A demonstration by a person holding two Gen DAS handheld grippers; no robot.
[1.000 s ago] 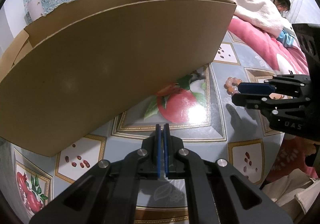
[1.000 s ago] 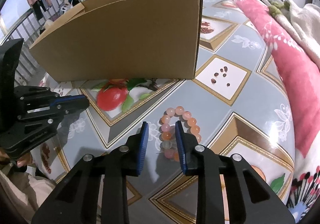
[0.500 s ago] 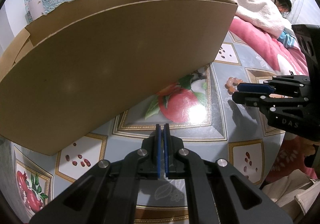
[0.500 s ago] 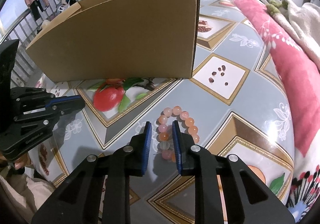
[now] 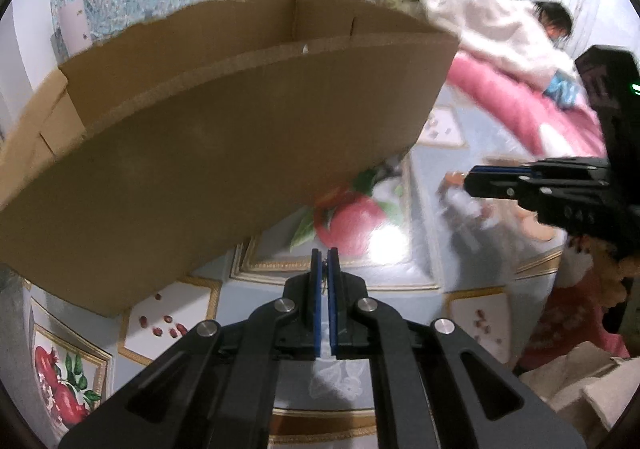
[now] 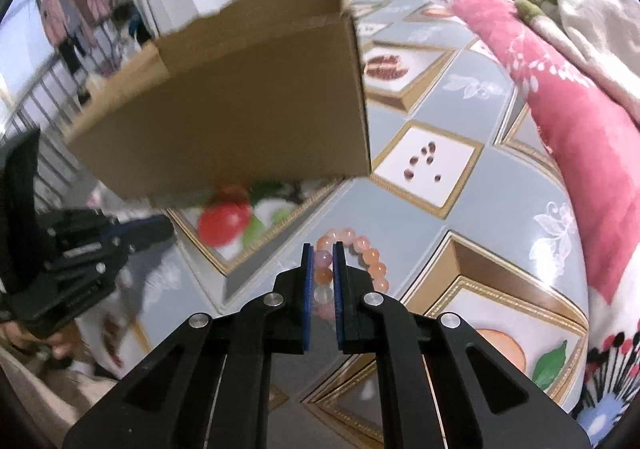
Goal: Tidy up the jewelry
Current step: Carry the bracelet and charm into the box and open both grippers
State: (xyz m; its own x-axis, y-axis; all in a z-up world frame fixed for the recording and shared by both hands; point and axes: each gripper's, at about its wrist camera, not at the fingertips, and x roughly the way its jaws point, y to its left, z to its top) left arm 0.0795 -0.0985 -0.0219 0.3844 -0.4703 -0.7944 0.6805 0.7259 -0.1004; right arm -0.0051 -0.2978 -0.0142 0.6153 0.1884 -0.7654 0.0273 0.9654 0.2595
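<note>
Bead bracelet (image 6: 352,261) sits on the patterned tablecloth (image 6: 472,185), near side of the cardboard box (image 6: 240,121). Right gripper (image 6: 321,289) pitched down, jaws just closing, pads pinching the bracelet's left arc. Left gripper (image 5: 325,305) pitched down, fully closed, empty, facing the box.

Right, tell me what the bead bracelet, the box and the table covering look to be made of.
Bead bracelet: glossy, translucent pink and orange beads, probably glass or polished stone.
Box: plain brown cardboard, matte, with a rough torn top edge.
Table covering: likely printed vinyl or oilcloth; its fruit pattern is smooth and mirrors the lamp glare.
</note>
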